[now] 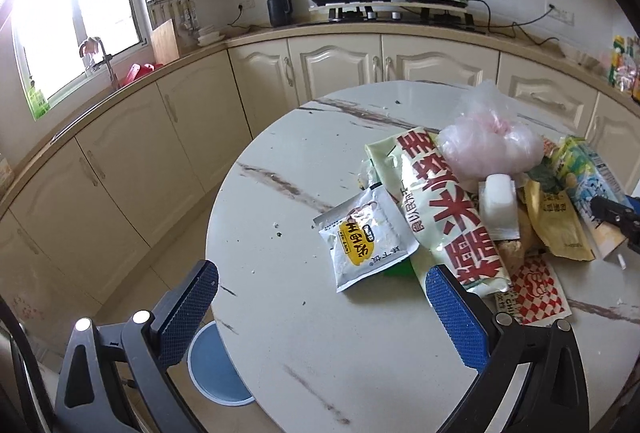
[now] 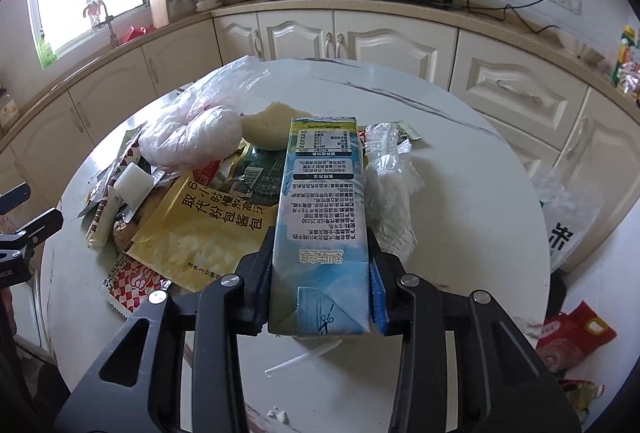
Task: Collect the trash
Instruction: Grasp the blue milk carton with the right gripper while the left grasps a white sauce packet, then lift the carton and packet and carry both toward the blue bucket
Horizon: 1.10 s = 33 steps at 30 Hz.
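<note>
A pile of trash lies on the round marble table (image 1: 312,345). In the left wrist view I see a small white sachet (image 1: 366,241), a long green-and-red wrapper (image 1: 448,209), a knotted plastic bag (image 1: 488,149) and a yellow packet (image 1: 558,225). My left gripper (image 1: 320,285) is open and empty, just short of the sachet. My right gripper (image 2: 320,261) is shut on a blue milk carton (image 2: 322,209), held above the table. The yellow packet (image 2: 200,229), the plastic bag (image 2: 192,137) and a crumpled clear wrapper (image 2: 390,185) lie around it.
A white straw (image 2: 298,359) lies on the table under the carton. A white plastic bag (image 2: 568,221) hangs off the table's right side; red packets (image 2: 572,337) lie on the floor. A blue stool (image 1: 218,369) stands below the table's left edge. Kitchen cabinets run behind.
</note>
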Tool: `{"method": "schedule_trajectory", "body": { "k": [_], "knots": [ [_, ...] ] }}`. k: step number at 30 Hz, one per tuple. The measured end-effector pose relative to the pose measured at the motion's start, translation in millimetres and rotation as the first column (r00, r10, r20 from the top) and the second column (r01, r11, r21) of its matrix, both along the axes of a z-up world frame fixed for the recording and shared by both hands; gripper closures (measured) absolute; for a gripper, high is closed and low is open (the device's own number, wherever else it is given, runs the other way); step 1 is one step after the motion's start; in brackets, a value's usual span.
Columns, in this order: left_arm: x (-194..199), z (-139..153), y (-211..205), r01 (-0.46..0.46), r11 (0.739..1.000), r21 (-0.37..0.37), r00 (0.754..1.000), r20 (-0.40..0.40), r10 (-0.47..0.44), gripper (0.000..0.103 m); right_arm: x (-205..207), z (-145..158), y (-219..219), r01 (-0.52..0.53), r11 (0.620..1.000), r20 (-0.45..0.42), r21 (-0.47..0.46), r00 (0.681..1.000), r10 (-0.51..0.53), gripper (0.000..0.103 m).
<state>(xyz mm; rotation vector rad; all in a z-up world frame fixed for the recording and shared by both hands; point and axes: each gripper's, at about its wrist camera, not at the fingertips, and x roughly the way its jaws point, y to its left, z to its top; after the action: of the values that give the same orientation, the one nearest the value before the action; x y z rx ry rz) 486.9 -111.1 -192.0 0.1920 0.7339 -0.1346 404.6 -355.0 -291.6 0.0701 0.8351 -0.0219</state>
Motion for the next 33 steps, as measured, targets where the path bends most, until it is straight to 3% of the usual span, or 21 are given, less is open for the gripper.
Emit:
{"method": "schedule_trajectory", "body": {
  "k": [6,13,17,18,20,21,23,27,33],
  "knots": [
    [48.7,-25.2,-6.8,0.018,1.0,-0.006,0.998,-0.061,-0.019,0.001,-4.6,2.9,-3.2,0.0,1.0,0.017,0.011,1.0,0.0,0.067],
    [71.2,-33.5,-5.7,0.051,0.998,-0.025,0.997,-0.063,-0.052,0.006,-8.9,5.5,-4.3,0.016,0.999,0.035,0.031,0.999,-0.017,0.067],
    [80.7,-36.4,6.2,0.106,0.985,-0.138,0.988,-0.097,-0.12,0.038,-11.6,8.8,-1.1,0.012,0.999,0.041,0.035,0.999,-0.013,0.067],
    [82.7,-36.9,9.4,0.113,0.981,-0.157,0.987,-0.099,-0.129,0.042,-12.4,9.3,-0.7,0.011,0.999,0.043,0.035,0.999,-0.013,0.067],
    [83.4,-38.1,14.5,0.126,0.98,-0.153,0.986,-0.09,-0.141,0.051,-13.2,11.0,0.4,0.01,0.999,0.043,0.036,0.999,-0.011,0.067],
    [82.0,-38.4,17.3,0.136,0.977,-0.164,0.984,-0.089,-0.152,0.063,-14.4,11.9,1.2,0.011,0.999,0.046,0.037,0.999,-0.013,0.067],
    [81.0,-38.0,19.6,0.149,0.972,-0.182,0.982,-0.092,-0.168,0.075,-15.8,14.3,3.9,0.013,0.999,0.049,0.04,0.999,-0.015,0.067],
    [83.3,-38.6,27.9,0.163,0.968,-0.19,0.98,-0.087,-0.182,0.088,-18.8,18.4,8.4,0.015,0.999,0.055,0.038,0.998,-0.017,0.067],
    [63.8,-33.7,44.3,0.186,0.955,-0.229,0.975,-0.074,-0.208,0.098,-25.1,28.1,14.6,0.024,0.999,0.075,0.038,0.997,-0.027,0.067]
  ]
}}
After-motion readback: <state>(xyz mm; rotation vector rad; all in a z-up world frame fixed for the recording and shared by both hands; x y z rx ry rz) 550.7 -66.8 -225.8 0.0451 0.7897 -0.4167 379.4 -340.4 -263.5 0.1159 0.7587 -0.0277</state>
